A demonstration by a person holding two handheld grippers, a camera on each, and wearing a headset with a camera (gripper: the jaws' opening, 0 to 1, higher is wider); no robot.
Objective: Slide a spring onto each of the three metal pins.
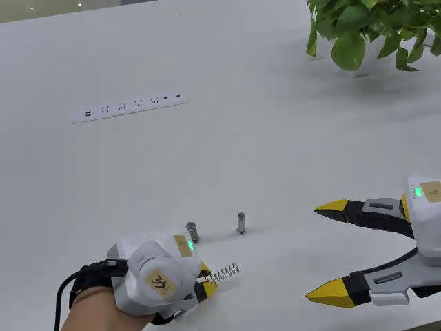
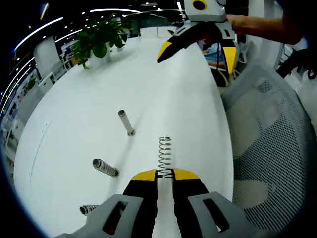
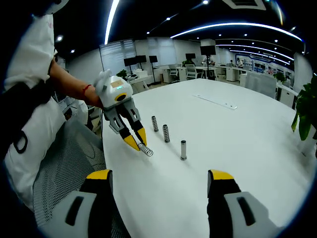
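My left gripper (image 1: 207,279) sits at the near edge of the white table (image 1: 275,138), shut on one end of a loose spring (image 1: 224,272); the spring sticks out forward from the pinched tips (image 2: 165,156). Just beyond stands a bare metal pin (image 1: 241,223) (image 2: 126,122) (image 3: 183,149). Left of it a pin wearing a spring (image 1: 192,232) (image 2: 105,167) stands upright, and another spring-covered pin (image 2: 89,209) (image 3: 154,123) is beside that. My right gripper (image 1: 320,252) (image 3: 159,176) hovers open to the right, nothing between its jaws.
A potted green plant (image 1: 365,31) stands at the far right corner. A white power strip (image 1: 129,107) lies far left. A grey mesh chair (image 2: 267,148) sits off the table's near edge.
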